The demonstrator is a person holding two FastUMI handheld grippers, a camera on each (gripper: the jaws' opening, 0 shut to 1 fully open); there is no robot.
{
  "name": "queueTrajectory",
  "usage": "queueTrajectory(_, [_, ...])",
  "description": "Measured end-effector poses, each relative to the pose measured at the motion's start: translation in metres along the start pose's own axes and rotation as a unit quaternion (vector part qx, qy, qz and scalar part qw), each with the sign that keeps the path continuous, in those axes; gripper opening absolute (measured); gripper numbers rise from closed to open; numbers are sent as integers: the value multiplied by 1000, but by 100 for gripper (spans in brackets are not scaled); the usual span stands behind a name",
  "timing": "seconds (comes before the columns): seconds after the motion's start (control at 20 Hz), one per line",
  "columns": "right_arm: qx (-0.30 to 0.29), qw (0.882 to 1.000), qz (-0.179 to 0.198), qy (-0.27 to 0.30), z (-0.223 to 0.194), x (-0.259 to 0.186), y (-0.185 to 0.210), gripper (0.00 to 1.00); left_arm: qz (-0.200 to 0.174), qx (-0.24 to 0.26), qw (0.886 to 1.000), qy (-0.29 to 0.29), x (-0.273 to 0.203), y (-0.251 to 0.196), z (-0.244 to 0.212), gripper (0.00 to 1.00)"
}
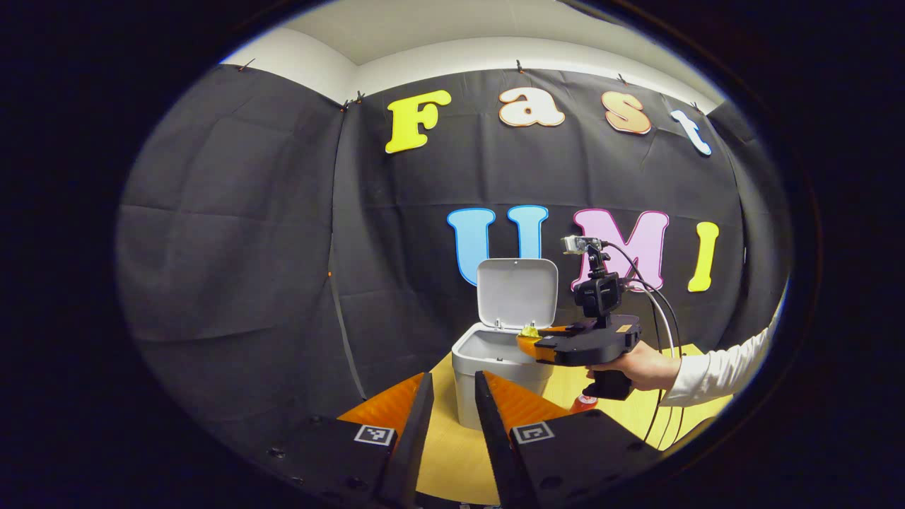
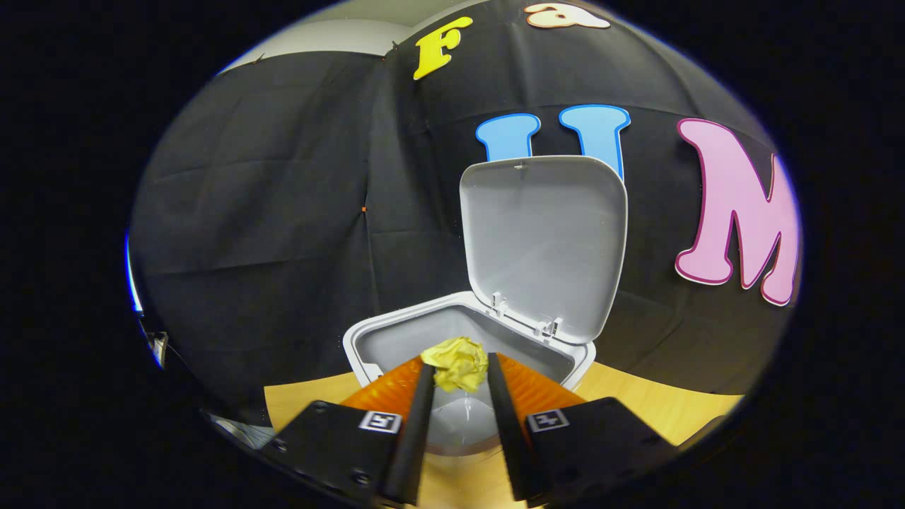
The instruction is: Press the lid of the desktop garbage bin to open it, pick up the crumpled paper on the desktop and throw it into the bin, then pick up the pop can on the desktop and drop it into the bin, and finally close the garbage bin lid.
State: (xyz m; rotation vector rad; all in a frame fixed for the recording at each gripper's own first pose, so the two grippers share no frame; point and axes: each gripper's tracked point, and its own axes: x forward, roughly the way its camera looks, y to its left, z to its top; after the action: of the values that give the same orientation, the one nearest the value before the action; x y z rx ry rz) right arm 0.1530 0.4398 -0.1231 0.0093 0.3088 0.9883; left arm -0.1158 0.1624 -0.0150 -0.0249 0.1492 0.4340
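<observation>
The grey desktop bin (image 1: 472,348) stands on the wooden table with its lid (image 1: 516,293) swung up and open. A person's hand (image 1: 640,367) holds my right gripper (image 1: 529,341) over the bin's mouth, shut on the yellow crumpled paper (image 1: 528,330). In the right gripper view the paper (image 2: 459,362) sits pinched between the fingertips of my right gripper (image 2: 458,371), directly above the bin's opening (image 2: 368,332), in front of the raised lid (image 2: 544,240). A red pop can (image 1: 582,404) peeks out below that hand. My left gripper (image 1: 453,385) hangs open before the bin, holding nothing.
The wooden table (image 1: 452,452) runs under the bin toward the right. Black cloth walls close in behind and to the left. A white sleeve (image 1: 721,367) and cables (image 1: 661,311) come in from the right.
</observation>
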Motion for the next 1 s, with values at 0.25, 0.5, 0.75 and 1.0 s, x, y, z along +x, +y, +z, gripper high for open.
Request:
queueTrajectory(0.25, [-19,1000,-6,-19,14,-15,-2,86,-26,-15,1000,4,7,-17,-9,46])
queueTrajectory(0.5, [-22,999,-30,-25,19,-47,-28,91,-79,-18,997,8,22,-52,-21,52])
queueTrajectory(0.75, [-16,996,-74,-40,27,-100,-74,92,-137,-19,990,16,47,-95,-42,83])
queueTrajectory(1.0, [-23,989,-137,-40,22,-157,-128,92,-178,-13,982,67,82,-143,-104,93])
